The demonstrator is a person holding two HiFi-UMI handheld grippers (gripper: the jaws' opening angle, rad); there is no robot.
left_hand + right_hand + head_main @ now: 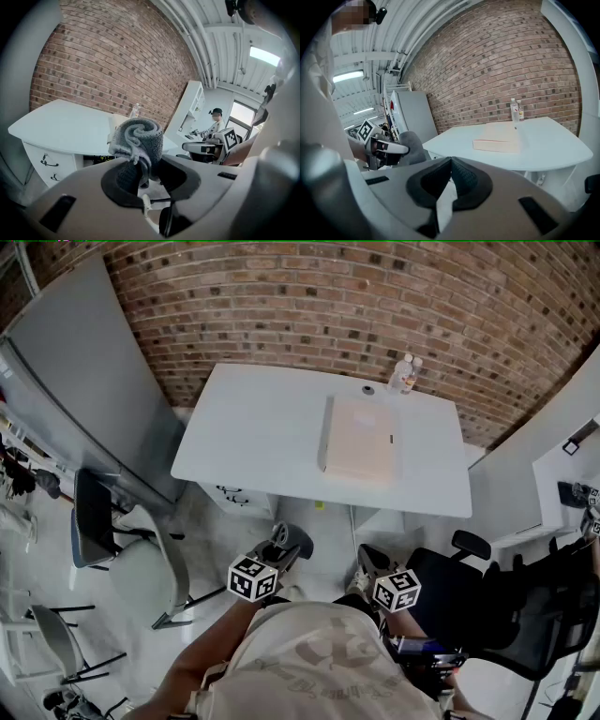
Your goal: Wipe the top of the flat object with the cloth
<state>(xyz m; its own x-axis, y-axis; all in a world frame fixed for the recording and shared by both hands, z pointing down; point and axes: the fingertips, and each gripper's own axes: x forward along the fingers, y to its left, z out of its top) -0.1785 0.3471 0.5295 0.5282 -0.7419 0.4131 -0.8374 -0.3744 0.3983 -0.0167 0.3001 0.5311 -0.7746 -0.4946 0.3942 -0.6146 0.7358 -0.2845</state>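
Note:
A flat beige book-like object (358, 439) lies on the white table (253, 437), right of its middle. Both grippers hover in front of the table's near edge, short of it. My left gripper (286, 538) is shut on a rolled grey cloth (138, 140), which stands up out of the jaws in the left gripper view. Beside it, my right gripper (361, 559) is shut, its dark pads meeting (451, 164) with nothing between them. In the right gripper view the flat object (497, 139) lies ahead on the table, and the cloth (412, 143) shows at the left.
A clear bottle (403, 374) and a small round item (368, 389) stand at the table's far edge by the brick wall. A grey cabinet (84, 381) and chairs (103, 521) are at the left, a black office chair (487, 596) at the right. A person (216, 119) sits far off.

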